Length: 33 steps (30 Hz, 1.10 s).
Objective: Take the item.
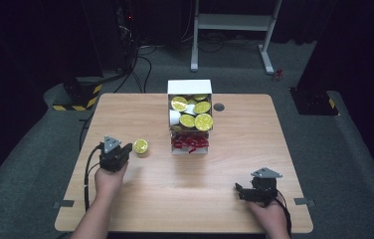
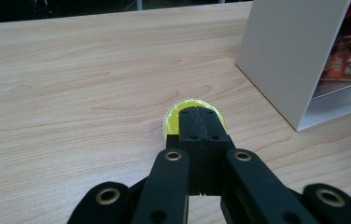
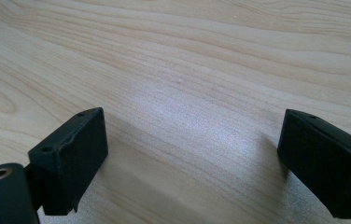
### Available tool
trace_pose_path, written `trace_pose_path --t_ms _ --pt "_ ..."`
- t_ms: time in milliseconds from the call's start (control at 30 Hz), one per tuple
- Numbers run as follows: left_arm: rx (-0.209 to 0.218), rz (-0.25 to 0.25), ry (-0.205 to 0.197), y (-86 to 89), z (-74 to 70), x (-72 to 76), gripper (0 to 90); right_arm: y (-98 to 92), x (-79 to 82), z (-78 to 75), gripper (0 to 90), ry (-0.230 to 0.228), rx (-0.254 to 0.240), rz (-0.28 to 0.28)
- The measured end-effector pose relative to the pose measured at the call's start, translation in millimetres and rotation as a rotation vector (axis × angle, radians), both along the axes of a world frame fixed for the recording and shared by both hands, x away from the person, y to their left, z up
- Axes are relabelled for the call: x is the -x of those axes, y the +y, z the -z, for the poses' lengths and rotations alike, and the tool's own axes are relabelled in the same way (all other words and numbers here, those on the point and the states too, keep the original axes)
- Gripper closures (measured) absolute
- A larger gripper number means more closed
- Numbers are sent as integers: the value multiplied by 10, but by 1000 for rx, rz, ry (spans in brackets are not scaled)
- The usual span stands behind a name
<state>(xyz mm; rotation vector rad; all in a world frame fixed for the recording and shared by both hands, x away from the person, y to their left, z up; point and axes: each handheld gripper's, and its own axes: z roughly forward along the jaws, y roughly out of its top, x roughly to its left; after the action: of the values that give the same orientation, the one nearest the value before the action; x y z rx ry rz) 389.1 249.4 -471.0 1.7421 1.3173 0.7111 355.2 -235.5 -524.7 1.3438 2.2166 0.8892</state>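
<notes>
Centrally, the left tongs (image 2: 200, 122) were fully closed, empty, above the yellow-lidded cup (image 2: 193, 116) on the tabletop (image 2: 71, 84); the right tongs (image 3: 192, 158), lower right in the high view, stood wide open, empty.

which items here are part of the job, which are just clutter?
In play:
- yellow-lidded cup by the shut left gripper
- white box of like cups
- right gripper, open over bare table

Lying about:
- red packets
- table grommet
- metal stand
</notes>
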Motion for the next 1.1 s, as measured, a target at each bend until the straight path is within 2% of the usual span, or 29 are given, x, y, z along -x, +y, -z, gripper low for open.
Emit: trace_pose_path --t_ms 167,233,533,633,767,900,1100 --pt "-2 7 -3 27 -27 68 890 2 1 0 84 1 -1 2" --pt "10 6 -1 52 -32 89 873 1 1 0 84 1 -1 1" --pt "-5 15 16 160 -24 187 779 2 3 -1 84 3 -2 3" --pt "-5 14 24 186 -6 226 744 1 2 0 85 0 0 2" --pt "-26 25 42 239 28 262 700 2 3 -1 85 2 -1 3" --pt "-17 23 52 280 66 308 667 2 2 0 84 1 -1 3" --pt "-37 34 69 325 129 358 627 1 2 0 85 1 -1 2"
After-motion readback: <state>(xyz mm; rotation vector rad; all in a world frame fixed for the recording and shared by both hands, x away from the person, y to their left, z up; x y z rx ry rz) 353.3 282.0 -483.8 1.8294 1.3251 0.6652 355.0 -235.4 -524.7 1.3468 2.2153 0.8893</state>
